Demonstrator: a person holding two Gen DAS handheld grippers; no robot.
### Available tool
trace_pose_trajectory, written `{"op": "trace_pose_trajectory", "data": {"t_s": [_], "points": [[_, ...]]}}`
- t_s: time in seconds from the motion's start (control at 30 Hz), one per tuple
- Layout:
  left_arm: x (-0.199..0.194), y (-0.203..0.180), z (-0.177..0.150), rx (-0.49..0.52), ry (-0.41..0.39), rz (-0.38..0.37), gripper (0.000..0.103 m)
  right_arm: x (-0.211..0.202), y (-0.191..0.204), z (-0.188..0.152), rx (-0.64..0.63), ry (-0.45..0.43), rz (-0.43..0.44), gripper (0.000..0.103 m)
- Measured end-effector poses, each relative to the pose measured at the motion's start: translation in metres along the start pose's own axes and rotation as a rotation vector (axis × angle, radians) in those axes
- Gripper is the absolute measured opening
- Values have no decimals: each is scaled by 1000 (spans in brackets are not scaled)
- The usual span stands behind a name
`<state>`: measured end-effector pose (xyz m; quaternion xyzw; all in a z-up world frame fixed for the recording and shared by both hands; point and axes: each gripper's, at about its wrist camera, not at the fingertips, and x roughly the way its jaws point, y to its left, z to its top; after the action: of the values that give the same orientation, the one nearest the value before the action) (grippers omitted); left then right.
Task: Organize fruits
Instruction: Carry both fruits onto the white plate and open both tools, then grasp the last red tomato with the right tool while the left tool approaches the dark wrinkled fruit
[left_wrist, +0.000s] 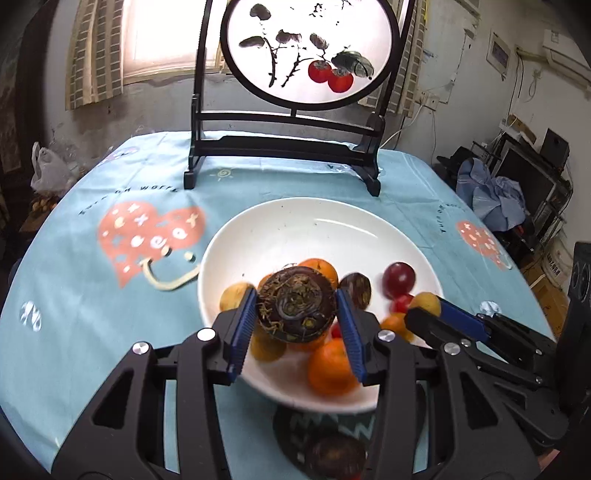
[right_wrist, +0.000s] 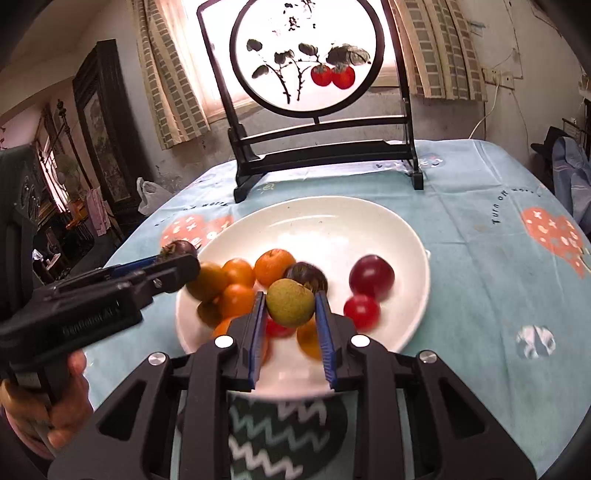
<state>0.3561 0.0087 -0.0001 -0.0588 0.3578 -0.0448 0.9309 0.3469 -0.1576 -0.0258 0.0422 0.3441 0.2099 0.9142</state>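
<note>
left gripper (left_wrist: 297, 310): blue pads clamped on a dark brown water chestnut (left_wrist: 297, 306), rooty underside facing the camera, held above the near half of the plate.
right gripper (right_wrist: 290, 308): pads closed on a small greenish-yellow fruit (right_wrist: 290, 302), also over the plate's near half.
plate (left_wrist: 332, 221): white, shallow, on the blue tablecloth (left_wrist: 74, 266); far half bare, fruit crowded near.
fruit in plate: oranges (right_wrist: 273, 266), a plum-red round fruit (right_wrist: 371, 275), a small red tomato (right_wrist: 361, 311), yellowish fruits (right_wrist: 208, 280), another dark chestnut (right_wrist: 306, 275) behind the held green fruit.
blocking: from the left wrist the held chestnut hides the pile's centre; the right gripper covers the plate's right rim there. From the right wrist the left gripper crosses the plate's left rim.
person's hand (right_wrist: 55, 402): wraps the left gripper's handle, lower left corner.
coaster (right_wrist: 280, 432): dark, zigzag pattern, near edge of the table, partly under the plate rim; a dark round thing on it in the left wrist view, too blurred to name.
screen (left_wrist: 310, 51): round painted panel in a black stand behind the plate, well apart.
background: curtains (right_wrist: 173, 74), window glare.
</note>
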Motion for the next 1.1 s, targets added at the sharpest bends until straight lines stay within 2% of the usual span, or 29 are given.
{"op": "trace_pose_trajectory", "data": {"t_s": [0.03, 0.07, 0.13, 0.23, 0.4, 0.57, 0.8, 1.1], "points": [[4, -1, 1, 3, 2, 32, 70, 1, -2, 1, 16, 8, -10, 42], [2, -1, 0, -1, -8, 55, 74, -1, -5, 1, 36, 6, 1, 43], [-11, 2, -3, 13, -43, 51, 84, -10, -5, -3, 32, -3, 37, 43], [-33, 9, -6, -10, -81, 84, 95, -26, 4, -11, -10, -15, 24, 45], [-58, 27, -31, -76, -119, 133, 99, -45, 15, -37, -32, 13, 80, 53], [-57, 42, -58, -104, -47, 175, 100, -54, 34, -61, -87, 68, 109, 55], [-54, 58, -71, -136, 6, 246, 100, -51, 59, -84, -196, 143, 113, 56], [-55, 69, -74, -181, 29, 249, 100, -36, 68, -100, -261, 220, 101, 56]]}}
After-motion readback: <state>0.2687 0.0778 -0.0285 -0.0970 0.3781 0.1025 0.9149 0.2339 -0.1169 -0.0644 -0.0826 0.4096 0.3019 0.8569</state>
